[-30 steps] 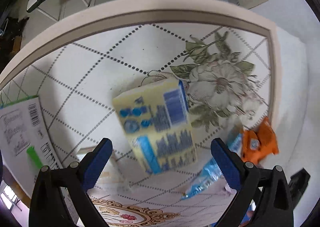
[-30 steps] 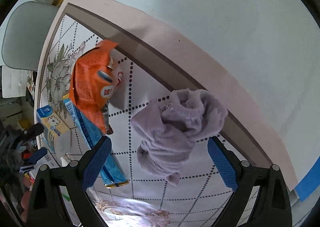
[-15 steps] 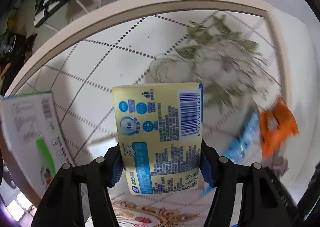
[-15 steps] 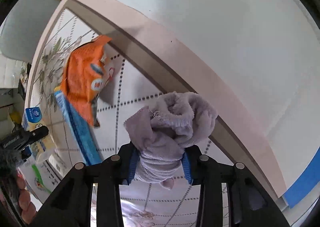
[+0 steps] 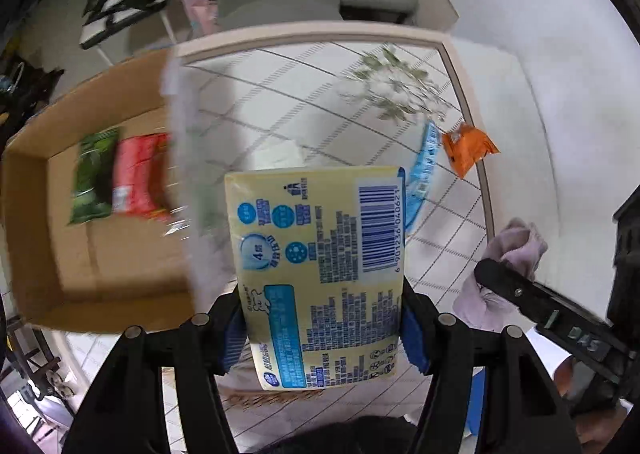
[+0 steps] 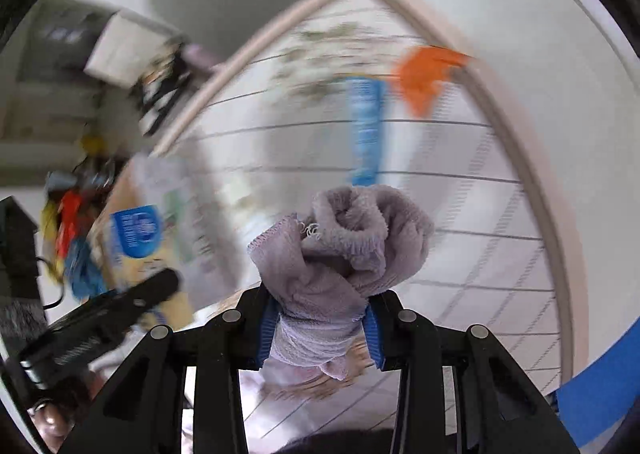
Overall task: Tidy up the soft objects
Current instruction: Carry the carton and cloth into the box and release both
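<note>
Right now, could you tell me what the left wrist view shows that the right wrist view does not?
Only the left wrist view shows the open brown cardboard box holding a green packet and a red packet. Only the right wrist view shows the blue edge at lower right. Both show the yellow tissue pack in the left gripper, the crumpled lilac towel in the right gripper, and the orange packet.

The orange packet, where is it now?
In the left wrist view the orange packet lies at the table's right edge, beside a blue packet.
</note>
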{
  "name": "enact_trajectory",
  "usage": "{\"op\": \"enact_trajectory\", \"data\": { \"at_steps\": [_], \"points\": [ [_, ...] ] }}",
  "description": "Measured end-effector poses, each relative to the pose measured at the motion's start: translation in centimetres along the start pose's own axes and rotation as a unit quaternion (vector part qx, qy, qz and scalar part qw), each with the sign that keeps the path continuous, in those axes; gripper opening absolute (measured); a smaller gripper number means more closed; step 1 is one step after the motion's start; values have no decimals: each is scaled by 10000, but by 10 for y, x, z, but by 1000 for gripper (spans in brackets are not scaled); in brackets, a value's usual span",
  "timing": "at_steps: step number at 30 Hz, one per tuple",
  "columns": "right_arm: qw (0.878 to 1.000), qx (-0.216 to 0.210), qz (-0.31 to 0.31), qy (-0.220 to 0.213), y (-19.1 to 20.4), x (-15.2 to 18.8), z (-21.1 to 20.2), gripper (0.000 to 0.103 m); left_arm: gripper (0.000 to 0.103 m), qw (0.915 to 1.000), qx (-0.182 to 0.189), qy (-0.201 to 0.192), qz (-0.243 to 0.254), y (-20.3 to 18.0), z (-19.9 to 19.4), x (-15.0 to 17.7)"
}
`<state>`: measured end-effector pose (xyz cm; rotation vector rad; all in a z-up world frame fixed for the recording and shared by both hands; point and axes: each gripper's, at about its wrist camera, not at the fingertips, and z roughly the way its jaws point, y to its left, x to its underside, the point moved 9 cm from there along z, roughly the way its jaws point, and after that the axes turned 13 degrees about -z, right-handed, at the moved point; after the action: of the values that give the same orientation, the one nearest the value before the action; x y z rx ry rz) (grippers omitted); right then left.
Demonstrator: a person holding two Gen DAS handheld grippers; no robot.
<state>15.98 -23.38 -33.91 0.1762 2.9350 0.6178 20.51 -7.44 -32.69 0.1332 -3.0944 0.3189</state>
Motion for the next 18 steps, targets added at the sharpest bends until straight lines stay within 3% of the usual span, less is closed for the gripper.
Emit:
{"op": "enact_trajectory", "data": {
  "at_steps": [4, 10, 14, 18],
  "points": [
    [9976, -322, -605, -70, 83, 2, -14, 39, 61, 9980, 49, -381, -493, 69, -49, 0],
    [9903, -325, -1349, -50, 187, -1, -2, 39, 61, 9909, -160, -940, -955, 168, -104, -10],
    [9848, -118, -1726, 145, 242, -6, 32, 39, 61, 9847, -581, -1205, -1114, 232, -116, -29],
    [9776, 246, -2048, 426, 277, -11, 72, 39, 61, 9821, -837, -1150, -1236, 278, -106, -55]
  ]
}}
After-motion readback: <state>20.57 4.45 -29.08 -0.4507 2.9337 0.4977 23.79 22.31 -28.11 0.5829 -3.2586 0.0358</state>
